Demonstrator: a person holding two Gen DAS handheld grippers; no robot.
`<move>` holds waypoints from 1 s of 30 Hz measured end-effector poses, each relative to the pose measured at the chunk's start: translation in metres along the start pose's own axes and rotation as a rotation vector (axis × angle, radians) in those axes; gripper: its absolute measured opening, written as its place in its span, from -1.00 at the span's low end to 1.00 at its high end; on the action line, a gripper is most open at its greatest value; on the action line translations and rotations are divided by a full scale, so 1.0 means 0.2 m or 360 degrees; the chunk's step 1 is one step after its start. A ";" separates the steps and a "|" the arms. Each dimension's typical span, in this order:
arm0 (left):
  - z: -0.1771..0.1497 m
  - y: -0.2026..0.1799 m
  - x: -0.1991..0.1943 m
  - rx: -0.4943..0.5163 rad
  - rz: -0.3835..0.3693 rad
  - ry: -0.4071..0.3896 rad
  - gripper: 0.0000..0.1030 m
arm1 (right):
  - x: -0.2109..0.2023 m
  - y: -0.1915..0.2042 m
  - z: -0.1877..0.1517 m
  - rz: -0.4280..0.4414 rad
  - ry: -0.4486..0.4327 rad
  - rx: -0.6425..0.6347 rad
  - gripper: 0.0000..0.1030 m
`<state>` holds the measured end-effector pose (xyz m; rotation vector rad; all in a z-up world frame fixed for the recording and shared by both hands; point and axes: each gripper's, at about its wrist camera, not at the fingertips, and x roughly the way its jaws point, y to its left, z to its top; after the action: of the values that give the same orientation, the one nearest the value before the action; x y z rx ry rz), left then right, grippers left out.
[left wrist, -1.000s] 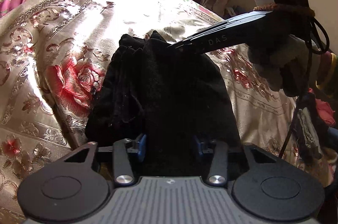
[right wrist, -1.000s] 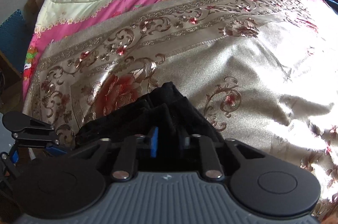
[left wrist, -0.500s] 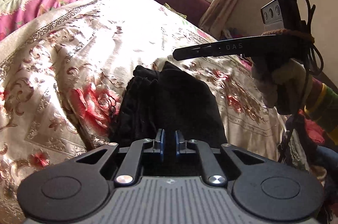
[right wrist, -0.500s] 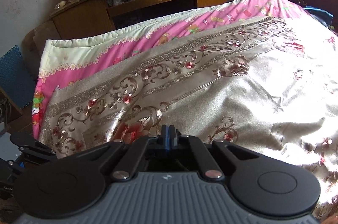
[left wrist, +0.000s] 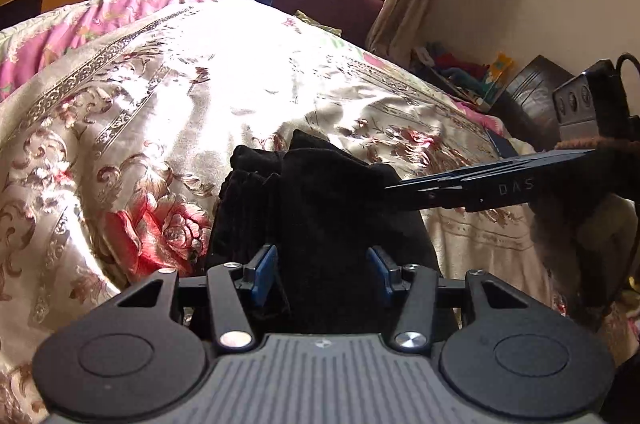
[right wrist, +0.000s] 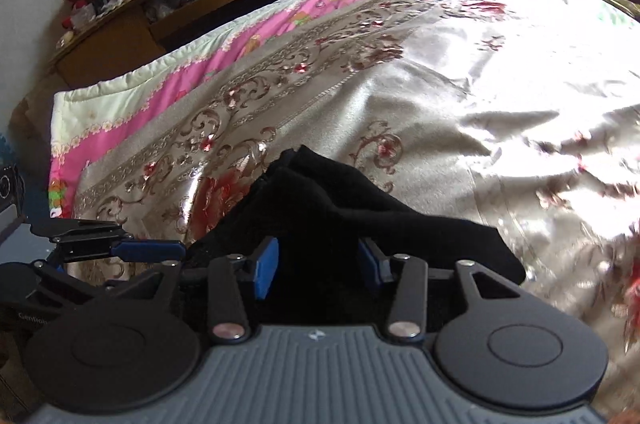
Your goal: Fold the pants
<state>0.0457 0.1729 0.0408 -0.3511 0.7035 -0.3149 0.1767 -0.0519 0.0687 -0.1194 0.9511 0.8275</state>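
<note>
Black pants point(left wrist: 320, 216) lay bunched on the bed point(left wrist: 168, 112), their length running away from both grippers. The left gripper point(left wrist: 323, 274) and right gripper point(right wrist: 318, 264) were opening their fingers, cloth loose between, neither gripping.

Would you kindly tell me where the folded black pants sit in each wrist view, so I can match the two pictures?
Left wrist view: the black pants lie low at centre, running up from between the blue pads.
Right wrist view: the pants lie low at centre, spreading toward the lower right.
Shared landmark: the large red flower woven into the bedspread, directly left of the pants in both views.
</note>
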 end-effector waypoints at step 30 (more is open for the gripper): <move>-0.11 -0.23 0.05 0.0380 -0.0018 -0.0024 0.50 | 0.09 0.15 0.08 -0.0306 0.0218 0.0351 -0.82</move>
<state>0.0298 0.1228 0.0383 -0.1303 0.6415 -0.4021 0.1718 -0.0133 0.0715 -0.0758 1.1347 0.5388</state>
